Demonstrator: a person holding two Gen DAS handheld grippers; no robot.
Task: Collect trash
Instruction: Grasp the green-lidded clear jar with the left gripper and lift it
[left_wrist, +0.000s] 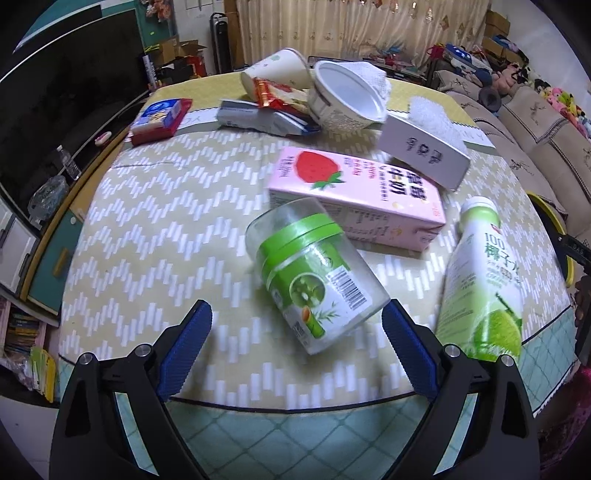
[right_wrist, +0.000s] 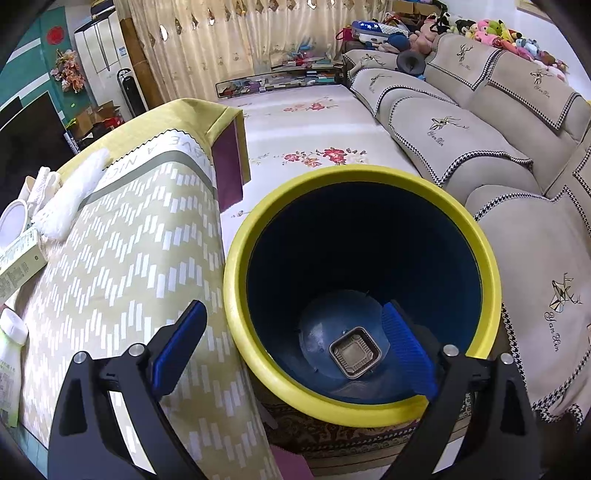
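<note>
Left tool (left_wrist: 295, 349) spread, empty, above toppled jar (left_wrist: 314, 275) mid-frame: drop lower, straddle its sides squarely, then pinch.

Bare tablecloth (left_wrist: 140, 236) left — carton (left_wrist: 354, 199) behind

We note a chevron-patterned tablecloth (left_wrist: 155, 236) over the table, a grey sofa (right_wrist: 498, 122) with deer-embroidered covers, plush toys (right_wrist: 491, 31) along its back, cream curtains (right_wrist: 221, 40) behind — and a floral floor mat (right_wrist: 314, 147).
</note>
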